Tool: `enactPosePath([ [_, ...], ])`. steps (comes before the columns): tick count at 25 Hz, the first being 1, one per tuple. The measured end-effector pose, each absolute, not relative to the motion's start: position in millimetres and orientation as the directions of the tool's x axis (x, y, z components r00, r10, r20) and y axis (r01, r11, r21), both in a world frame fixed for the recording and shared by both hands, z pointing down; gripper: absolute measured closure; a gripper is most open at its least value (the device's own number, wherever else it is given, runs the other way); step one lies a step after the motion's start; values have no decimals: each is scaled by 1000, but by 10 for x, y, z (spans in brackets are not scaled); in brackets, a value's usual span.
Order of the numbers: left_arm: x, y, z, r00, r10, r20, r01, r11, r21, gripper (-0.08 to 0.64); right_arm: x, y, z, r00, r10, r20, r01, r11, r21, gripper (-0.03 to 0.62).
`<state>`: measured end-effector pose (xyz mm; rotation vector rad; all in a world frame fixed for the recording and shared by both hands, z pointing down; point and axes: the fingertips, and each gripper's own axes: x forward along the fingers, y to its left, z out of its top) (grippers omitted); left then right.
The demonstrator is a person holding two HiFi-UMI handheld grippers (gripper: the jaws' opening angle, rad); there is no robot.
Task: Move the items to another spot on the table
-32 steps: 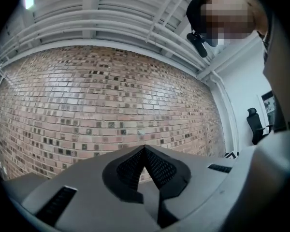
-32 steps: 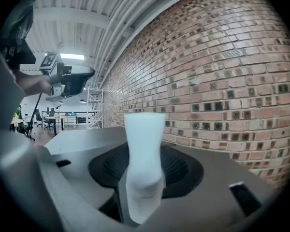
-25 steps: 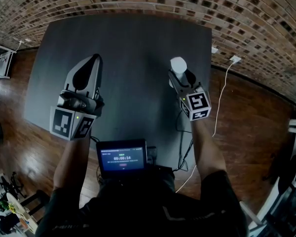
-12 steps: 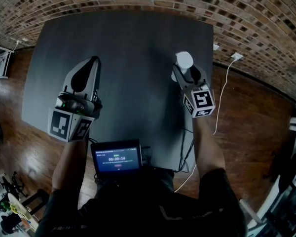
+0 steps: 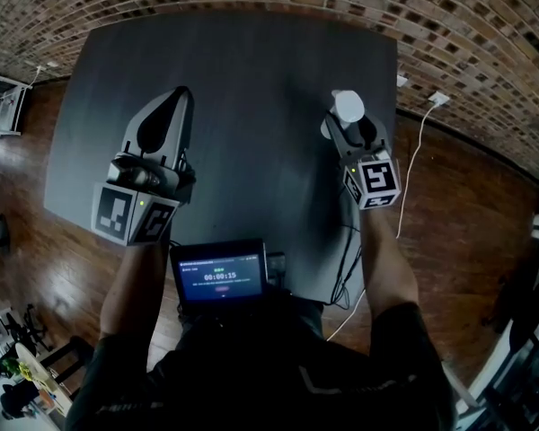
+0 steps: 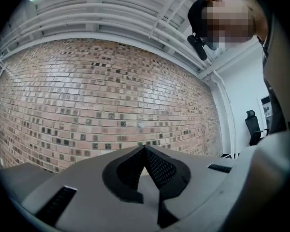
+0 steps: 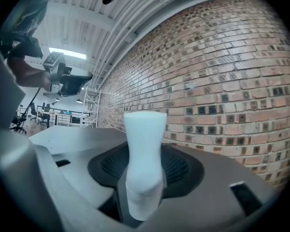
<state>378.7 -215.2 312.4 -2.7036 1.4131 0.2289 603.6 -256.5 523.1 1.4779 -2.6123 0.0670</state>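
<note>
Right gripper (image 5: 345, 126) jaws just a little wider round the white bottle (image 7: 144, 153).

**A:** Is there something to read in this scene?

**B:** Yes, but only one thing. The small black screen with a blue display (image 5: 220, 275), at the person's chest, shows a white timer: "00:00:15". One line of small letters stands above the timer and a red mark below it. Both are too small to read.

**A:** And the cubes on the two tools?

**B:** The left white cube (image 5: 130, 215), on the left gripper (image 5: 181, 93), and the right white cube (image 5: 374, 181), on the right gripper (image 5: 344, 126), carry black square markers. These are patterns only; I can read no letters or numbers in them.
</note>
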Motion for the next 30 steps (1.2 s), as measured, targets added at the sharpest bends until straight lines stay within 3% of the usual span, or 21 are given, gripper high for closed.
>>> enactPosePath([
  [3, 3794, -2083, 2965, 567, -801, -192, -818, -575, -17, 557, 6013, -2544, 5254, -500, -854, 143, -862, 507, 17, 375],
  [5, 3780, -2039, 2965, 577, -795, -187, -811, -585, -16, 557, 6024, -2530, 5271, -500, -852, 154, -862, 507, 7, 322],
  [8, 3700, -1961, 2759, 558, -803, -209, -824, -566, -25, 557, 6013, -2487, 5241, -491, -855, 170, -867, 498, 0, 291],
  [22, 3580, -1444, 1989, 582, -763, -282, -795, -607, 1, 557, 6115, -1716, 4798, -460, -855, 239, -883, 469, -22, 296],
  [26, 3597, -1211, 1976, 645, -717, -264, -745, -667, -8, 557, 6018, -1360, 4421, -467, -858, 212, -880, 474, -22, 392],
  [30, 3542, -967, 1837, 687, -665, -293, -698, -716, -11, 557, 5973, -1022, 4047, -402, -891, 212, -909, 417, 26, 586],
])
